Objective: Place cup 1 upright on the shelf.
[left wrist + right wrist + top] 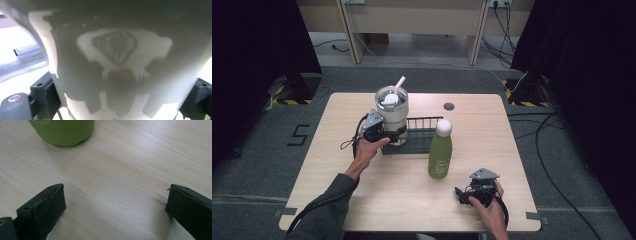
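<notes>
Left gripper (388, 135) clamps the tumbler (393, 111) at the rack's (424, 142) left end, mid-tabletop. Right gripper (468, 194) idle, jaws wide and empty, near the front edge beside the green bottle (440, 150). Next, probably: seat or lift the tumbler, kept upright.

A dark figure "5" (298, 134) is marked on the grey floor, left of the bench (362, 200). Pale lettering is seen on the green bottle (440, 156) standing on the bench, but it is too small to be read.
</notes>
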A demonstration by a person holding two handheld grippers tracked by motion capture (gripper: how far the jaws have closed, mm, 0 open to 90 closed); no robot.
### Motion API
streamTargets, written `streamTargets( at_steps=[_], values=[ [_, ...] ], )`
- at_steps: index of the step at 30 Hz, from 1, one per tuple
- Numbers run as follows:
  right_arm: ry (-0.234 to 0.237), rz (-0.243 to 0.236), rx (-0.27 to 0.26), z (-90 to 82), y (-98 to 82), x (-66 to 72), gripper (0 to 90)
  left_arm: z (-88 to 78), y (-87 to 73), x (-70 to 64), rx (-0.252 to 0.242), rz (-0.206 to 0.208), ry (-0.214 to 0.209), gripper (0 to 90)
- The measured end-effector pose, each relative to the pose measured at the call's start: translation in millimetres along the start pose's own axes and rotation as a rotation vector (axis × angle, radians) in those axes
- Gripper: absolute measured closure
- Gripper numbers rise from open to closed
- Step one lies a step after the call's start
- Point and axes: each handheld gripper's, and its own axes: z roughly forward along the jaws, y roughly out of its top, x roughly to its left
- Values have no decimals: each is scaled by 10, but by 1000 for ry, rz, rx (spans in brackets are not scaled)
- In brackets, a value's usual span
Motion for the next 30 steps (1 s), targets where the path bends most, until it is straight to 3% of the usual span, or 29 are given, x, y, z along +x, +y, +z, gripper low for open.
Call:
streamTargets(
  at_steps=[20, 30],
  values=[
    [0, -2, -1, 0, 0, -2, 25, -39, 1, -13, 9, -12, 2, 97],
    [0, -2, -1, 0, 0, -2, 25, -53, -8, 31, 10, -9, -34, 98]
  ],
)
